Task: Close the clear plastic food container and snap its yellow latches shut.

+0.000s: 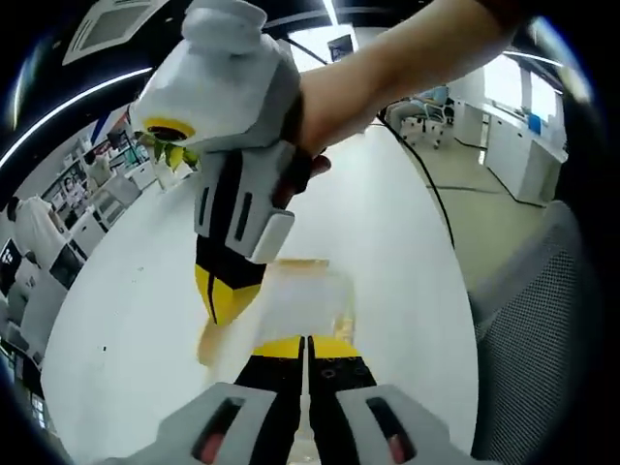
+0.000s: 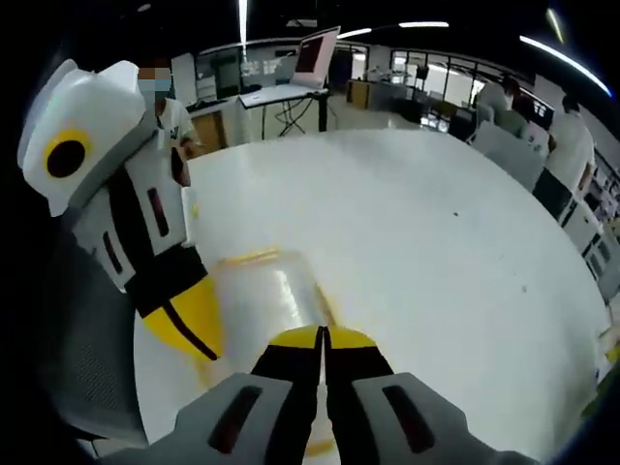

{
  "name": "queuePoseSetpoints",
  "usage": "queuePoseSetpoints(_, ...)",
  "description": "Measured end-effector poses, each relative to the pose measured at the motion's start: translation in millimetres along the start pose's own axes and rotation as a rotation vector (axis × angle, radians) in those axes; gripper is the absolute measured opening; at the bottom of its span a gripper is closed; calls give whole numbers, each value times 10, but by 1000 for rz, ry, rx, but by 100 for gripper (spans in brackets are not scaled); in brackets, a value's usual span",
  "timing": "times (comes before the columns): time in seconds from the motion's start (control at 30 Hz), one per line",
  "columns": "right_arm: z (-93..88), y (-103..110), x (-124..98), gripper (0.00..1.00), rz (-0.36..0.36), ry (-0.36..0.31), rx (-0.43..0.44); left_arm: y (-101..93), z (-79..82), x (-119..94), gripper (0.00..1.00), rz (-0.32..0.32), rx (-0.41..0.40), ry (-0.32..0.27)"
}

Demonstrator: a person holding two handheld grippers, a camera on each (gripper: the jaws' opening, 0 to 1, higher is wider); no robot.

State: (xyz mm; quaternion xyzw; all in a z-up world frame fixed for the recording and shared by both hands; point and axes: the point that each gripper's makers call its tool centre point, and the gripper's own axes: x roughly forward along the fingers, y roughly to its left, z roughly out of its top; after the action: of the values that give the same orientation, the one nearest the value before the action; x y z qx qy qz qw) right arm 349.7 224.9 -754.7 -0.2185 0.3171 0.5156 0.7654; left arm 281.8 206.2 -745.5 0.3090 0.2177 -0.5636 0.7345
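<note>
Both hand-held grippers, left [image 1: 306, 341] and right [image 2: 324, 334], pressed fully closed, gripping nothing, on the clear container [image 1: 295, 300]; uneven pressure might skid it across the table [image 2: 436, 242].

A: Left gripper view, where's it sit?
B: Rides the left hand-held gripper [image 1: 307, 341], looks down its jaws at the white surface [image 1: 387, 242], v. close to the clear container [image 1: 300, 300]. Office and windows beyond.
A: Right gripper view?
B: Same setup on the right hand-held gripper [image 2: 323, 334], facing across the surface toward desks and a monitor [image 2: 315, 53].
A: Overlap?
B: Both share the container and surface around it; each catches the other gripper, so they face roughly opposite ways.
</note>
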Motion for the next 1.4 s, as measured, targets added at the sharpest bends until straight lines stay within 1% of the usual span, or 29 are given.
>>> queuePoseSetpoints(0.23, 2, -71, 34, 0, 8, 31, -23, -39, 6, -5, 0, -10, 2, 2)
queuePoseSetpoints(0.33, -13, -113, 37, 0, 11, 61, -53, -89, -36, 1, 0, -22, 3, 20)
queuePoseSetpoints(0.43, -22, -133, 52, 2, 21, 80, -56, -105, -55, 7, 0, -22, 7, 28)
queuePoseSetpoints(0.5, -29, -146, 72, 4, 27, 94, -66, -134, -33, 21, 0, -27, -38, 16)
queuePoseSetpoints(0.53, -34, -146, 81, 4, 33, 102, -71, -135, -23, 29, 0, -26, -46, 12)
queuePoseSetpoints(0.6, -32, -155, 96, 5, 39, 114, -82, -148, -39, 50, 3, -16, -21, 29)
queuePoseSetpoints(0.67, -34, -131, 115, 8, 69, 132, -88, -168, -87, 67, 6, -12, 1, 53)
queuePoseSetpoints(0.77, -29, -128, 145, 13, 109, 157, -97, -180, -136, 61, 6, -13, 33, 75)
queuePoseSetpoints(0.87, -26, -147, 158, 15, 134, 183, -94, -169, -121, 60, 7, -15, 29, 67)
queuePoseSetpoints(0.97, -20, -157, 163, 17, 153, 203, -117, -162, -117, 69, 7, -14, 26, 64)
queuePoseSetpoints(1.13, -27, -135, 178, 15, 195, 236, -143, -188, -124, 76, 7, -22, 30, 66)
queuePoseSetpoints(1.17, -27, -135, 180, 15, 203, 242, -145, -195, -131, 84, 8, -24, 31, 69)
queuePoseSetpoints(1.2, -27, -127, 174, 15, 215, 246, -148, -204, -160, 94, 8, -26, 37, 84)
queuePoseSetpoints(1.27, -19, -133, 162, 16, 230, 253, -123, -202, -155, 86, 8, -23, 35, 79)
queuePoseSetpoints(1.3, -26, -80, 157, 16, 264, 257, -92, -196, -165, 84, 8, -19, 32, 85)
queuePoseSetpoints(1.33, -32, -62, 156, 17, 276, 260, -84, -196, -173, 85, 9, -18, 33, 87)
queuePoseSetpoints(1.4, -61, -52, 179, 19, 280, 272, -104, -191, -162, 91, 11, -14, 49, 84)
